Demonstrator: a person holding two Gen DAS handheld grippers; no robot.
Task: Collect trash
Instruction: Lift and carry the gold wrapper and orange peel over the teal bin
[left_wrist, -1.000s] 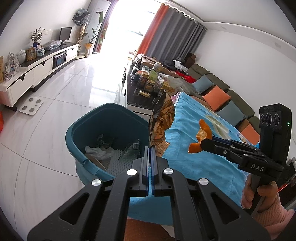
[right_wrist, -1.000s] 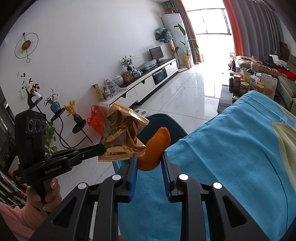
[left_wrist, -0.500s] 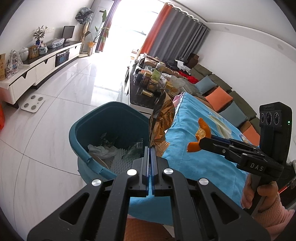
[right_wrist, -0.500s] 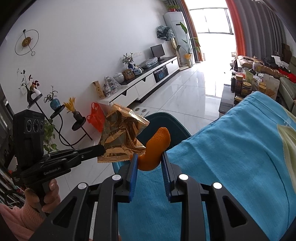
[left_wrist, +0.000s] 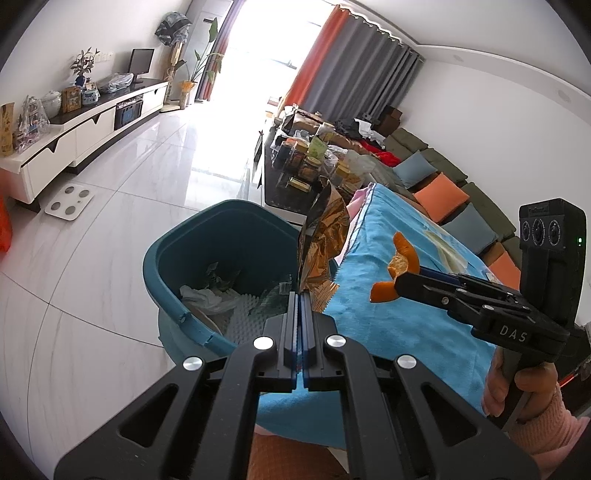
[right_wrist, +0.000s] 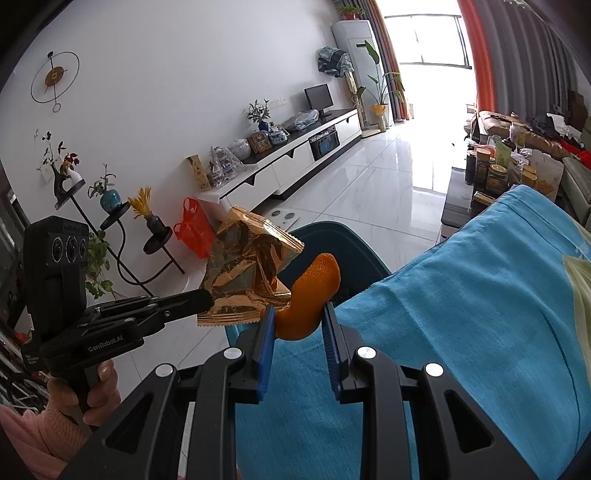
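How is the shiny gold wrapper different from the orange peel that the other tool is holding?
The gold wrapper is flat, crinkled, shiny foil; the orange peel is thick, curved and matte. The wrapper is the larger. The left hand-held gripper pinches it fully shut; the right hand-held gripper stays wider around the peel. Both are held up.

left wrist view: sits just behind the left gripper (left_wrist: 299, 295), looks along its shut fingers and downward, over the teal bin (left_wrist: 173, 258) toward the window end of the room.
right wrist view: rides just behind the right gripper (right_wrist: 299, 314), faces downward along its fingers across the blue towel (right_wrist: 480, 295) toward the tv cabinet (right_wrist: 295, 155) wall.
nearness: each camera is close on its own fingers; the room lies far behind.
shared: both see the bin, towel, gold wrapper (left_wrist: 325, 236), orange peel (right_wrist: 314, 291), and each other's gripper from the side.
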